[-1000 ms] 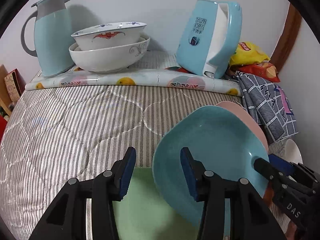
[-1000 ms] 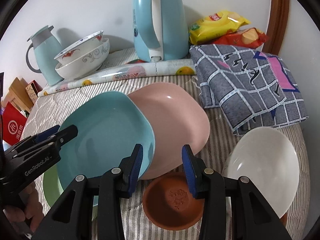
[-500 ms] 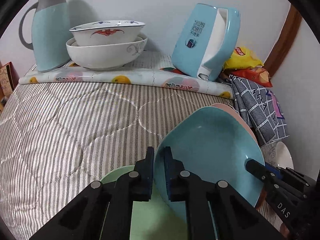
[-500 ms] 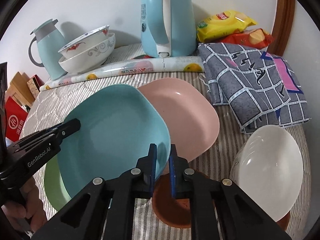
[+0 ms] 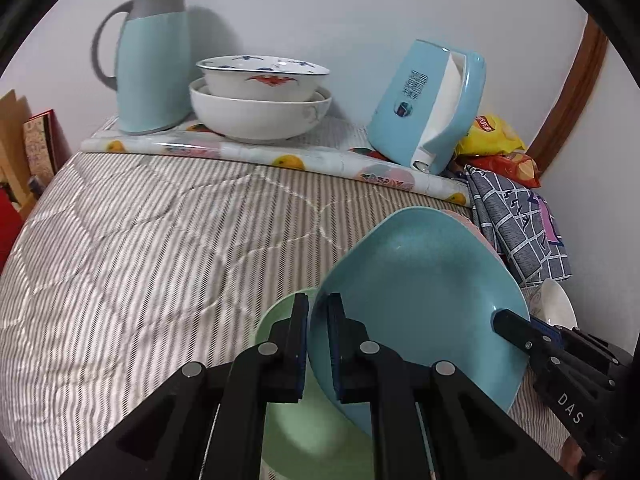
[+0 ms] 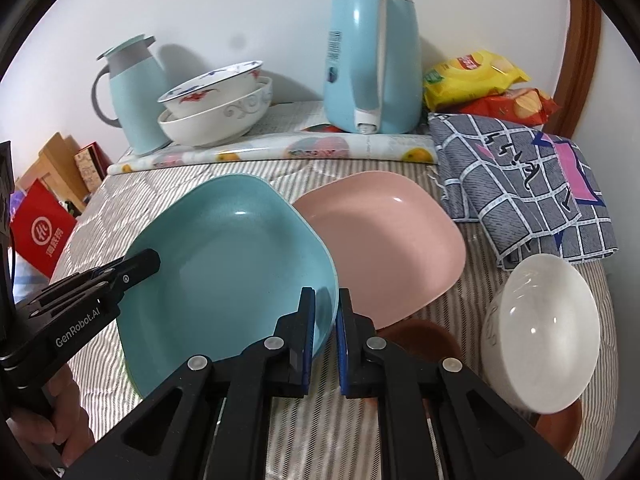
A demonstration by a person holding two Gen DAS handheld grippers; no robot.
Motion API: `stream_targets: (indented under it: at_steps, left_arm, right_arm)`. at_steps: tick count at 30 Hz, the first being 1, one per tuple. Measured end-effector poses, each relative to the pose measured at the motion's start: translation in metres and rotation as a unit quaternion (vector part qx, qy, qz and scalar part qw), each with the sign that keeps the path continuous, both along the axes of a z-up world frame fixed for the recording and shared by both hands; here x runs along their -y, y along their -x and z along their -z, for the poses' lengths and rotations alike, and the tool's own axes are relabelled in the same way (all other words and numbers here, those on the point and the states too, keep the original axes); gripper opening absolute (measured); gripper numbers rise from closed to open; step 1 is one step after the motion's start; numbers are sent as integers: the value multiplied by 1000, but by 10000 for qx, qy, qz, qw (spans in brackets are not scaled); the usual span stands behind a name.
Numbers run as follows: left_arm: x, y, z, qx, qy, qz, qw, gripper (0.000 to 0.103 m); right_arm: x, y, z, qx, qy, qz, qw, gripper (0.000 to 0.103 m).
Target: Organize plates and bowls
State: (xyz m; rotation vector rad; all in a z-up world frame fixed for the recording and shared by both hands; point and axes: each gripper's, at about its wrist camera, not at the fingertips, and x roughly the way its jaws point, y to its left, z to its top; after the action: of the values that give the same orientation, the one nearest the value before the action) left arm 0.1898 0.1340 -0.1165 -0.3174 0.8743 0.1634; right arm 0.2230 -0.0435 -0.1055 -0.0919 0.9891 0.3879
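Observation:
A teal plate (image 5: 420, 300) (image 6: 224, 264) hangs tilted above the striped bedspread, gripped from two sides. My left gripper (image 5: 318, 300) is shut on its left rim and shows at the left of the right wrist view (image 6: 154, 256). My right gripper (image 6: 326, 292) is shut on the plate's right rim and shows at the right of the left wrist view (image 5: 500, 318). A green plate (image 5: 280, 324) lies under the teal one. A pink plate (image 6: 384, 240) rests flat just to the right, apart from the teal plate.
A brown bowl (image 6: 420, 336) and a white bowl (image 6: 544, 332) sit right of my right gripper. At the back stand two stacked white bowls (image 5: 260, 100), a teal jug (image 5: 156, 56) and a blue kettle (image 5: 428, 108). A checked cloth (image 6: 520, 180) and snack bags (image 6: 472, 76) fill the back right.
Both grippers closed on the teal plate's rim. The plate then rose and shifted left, off the pink plate it had overlapped.

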Motion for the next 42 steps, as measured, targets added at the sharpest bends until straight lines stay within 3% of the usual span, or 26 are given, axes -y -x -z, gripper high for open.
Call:
stream_targets:
  at_steps: [20, 42]
  left_arm:
    - [-15, 41, 17, -102, 242, -244, 9994, 10]
    - [-18, 35, 24, -252, 236, -307, 9989, 10]
  right_arm:
    - [-22, 36, 9, 67, 271, -302, 9992, 9]
    - [-34, 10, 32, -40, 389, -411, 9984, 9]
